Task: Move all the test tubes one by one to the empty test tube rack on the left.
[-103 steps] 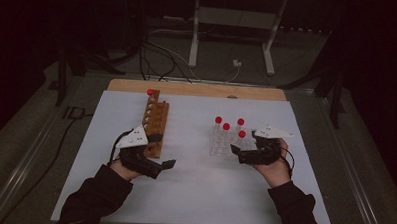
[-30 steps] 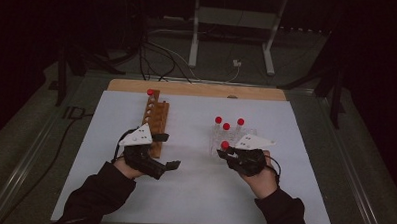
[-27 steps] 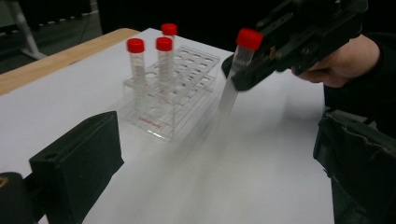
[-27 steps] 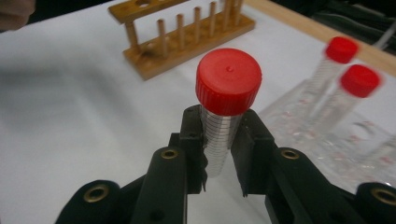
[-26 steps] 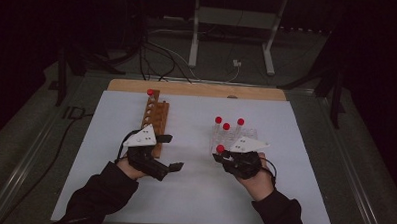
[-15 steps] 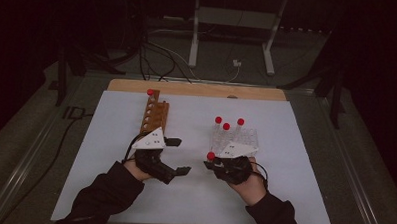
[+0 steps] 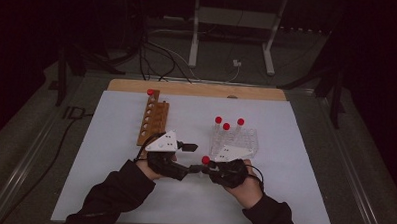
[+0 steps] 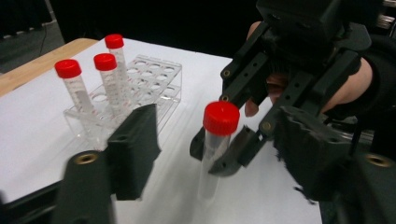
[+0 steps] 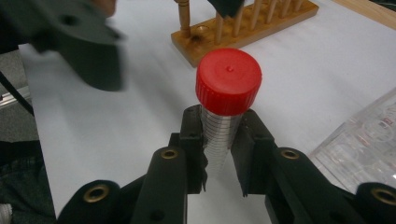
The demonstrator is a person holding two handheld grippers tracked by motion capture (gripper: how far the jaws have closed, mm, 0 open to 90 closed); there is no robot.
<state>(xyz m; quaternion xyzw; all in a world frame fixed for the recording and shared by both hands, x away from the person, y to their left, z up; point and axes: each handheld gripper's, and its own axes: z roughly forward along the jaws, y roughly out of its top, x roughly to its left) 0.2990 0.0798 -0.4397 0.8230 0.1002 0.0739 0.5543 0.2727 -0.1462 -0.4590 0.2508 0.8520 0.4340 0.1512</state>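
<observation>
Tube (image 9: 223, 122) stands upright, clamped below its red cap in the right hand-held gripper (image 9: 219, 154), directly between the spread jaws of the left hand-held gripper (image 8: 219, 154).

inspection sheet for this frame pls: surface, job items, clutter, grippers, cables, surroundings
Surface: white sheet over a wooden table top.
Job's things: one red-capped tube held upright in the right gripper; three red-capped tubes standing in a clear plastic rack; wooden rack with one red-capped tube at its far end.
Clutter: nothing seen.
Grippers: right gripper shut on the tube below its cap; left gripper open, jaws either side of that tube, not touching it.
Cables: black cable along the table's left side; more on the floor behind.
Surroundings: dark room, white metal stand behind the table.
</observation>
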